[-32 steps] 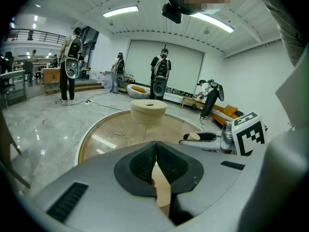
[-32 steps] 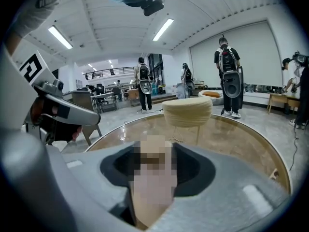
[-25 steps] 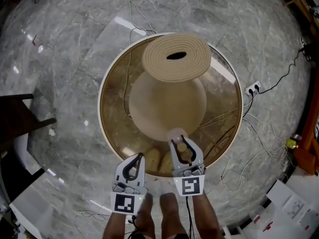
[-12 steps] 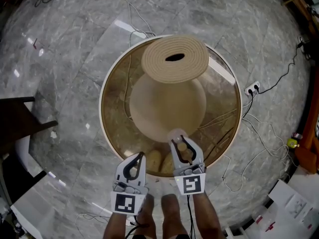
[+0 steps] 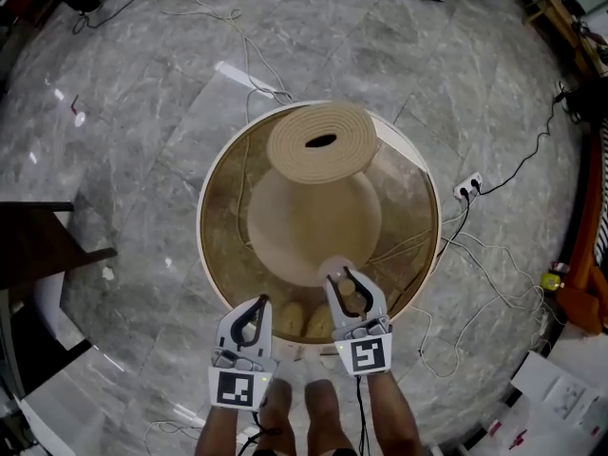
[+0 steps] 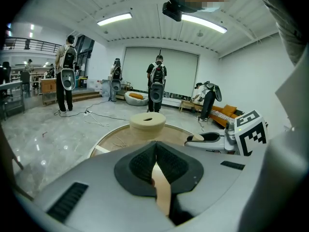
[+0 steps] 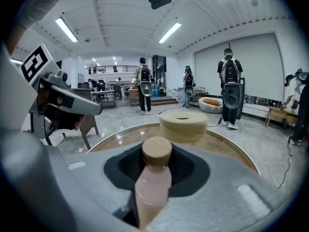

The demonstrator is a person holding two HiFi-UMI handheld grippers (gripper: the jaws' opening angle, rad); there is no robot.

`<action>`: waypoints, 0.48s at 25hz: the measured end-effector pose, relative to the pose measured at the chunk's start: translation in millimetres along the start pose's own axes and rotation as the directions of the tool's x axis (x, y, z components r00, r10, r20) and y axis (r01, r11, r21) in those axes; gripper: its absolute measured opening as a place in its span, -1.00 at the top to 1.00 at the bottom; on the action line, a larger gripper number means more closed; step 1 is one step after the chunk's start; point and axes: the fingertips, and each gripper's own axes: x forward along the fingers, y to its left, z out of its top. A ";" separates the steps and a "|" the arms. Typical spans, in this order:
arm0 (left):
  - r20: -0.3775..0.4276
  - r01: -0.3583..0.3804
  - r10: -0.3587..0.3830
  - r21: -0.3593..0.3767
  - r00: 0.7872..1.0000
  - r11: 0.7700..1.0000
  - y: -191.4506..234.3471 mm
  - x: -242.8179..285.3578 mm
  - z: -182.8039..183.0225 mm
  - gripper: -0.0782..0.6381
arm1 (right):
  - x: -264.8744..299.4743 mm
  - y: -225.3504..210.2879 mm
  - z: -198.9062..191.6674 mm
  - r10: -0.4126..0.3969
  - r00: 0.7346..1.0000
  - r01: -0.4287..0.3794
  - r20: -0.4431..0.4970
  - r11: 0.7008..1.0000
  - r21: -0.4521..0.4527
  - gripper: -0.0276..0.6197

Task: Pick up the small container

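Observation:
The small container (image 5: pixel 347 292) is a pale pink bottle (image 7: pixel 153 185) with a round cork lid (image 7: pixel 157 151). My right gripper (image 5: pixel 342 277) is shut on it, pads on either side of its body, lid pointing away from me. It hangs over the near rim of the round glass table (image 5: pixel 202 207). My left gripper (image 5: pixel 260 302) is beside it to the left, shut with nothing in it; its black pads (image 6: pixel 145 161) meet at the tip. The right gripper (image 6: pixel 212 138) also shows in the left gripper view.
A beige vase-shaped base with a ridged disc top (image 5: pixel 321 142) stands under the glass. Cables and a power strip (image 5: pixel 468 186) lie on the marble floor. Dark furniture (image 5: pixel 38 240) is at left. Several people with backpacks (image 7: pixel 231 88) stand far off.
The table looks slightly smaller and farther than a second ago, as the head view has pulled back. Both grippers keep their places, the right one still holding the container.

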 end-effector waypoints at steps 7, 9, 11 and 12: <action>0.059 0.011 -0.013 0.038 0.998 0.999 -18.8 -18.7 63.0 0.73 | -31.4 -12.6 55.7 -0.009 1.000 0.009 0.021 1.000 -0.004 0.54; 0.076 0.014 -0.018 0.050 0.997 0.999 -25.5 -24.3 81.0 0.73 | -41.4 -17.8 72.8 -0.017 0.999 0.017 0.034 1.000 0.007 0.54; 0.090 0.020 -0.027 0.070 0.996 0.997 -34.6 -30.5 101.0 0.73 | -53.5 -24.1 92.4 -0.028 0.998 0.027 0.051 0.999 0.021 0.54; 0.097 0.023 -0.031 0.079 0.995 0.997 -39.6 -34.4 112.1 0.73 | -60.6 -27.0 103.7 -0.034 0.998 0.032 0.060 0.999 0.027 0.54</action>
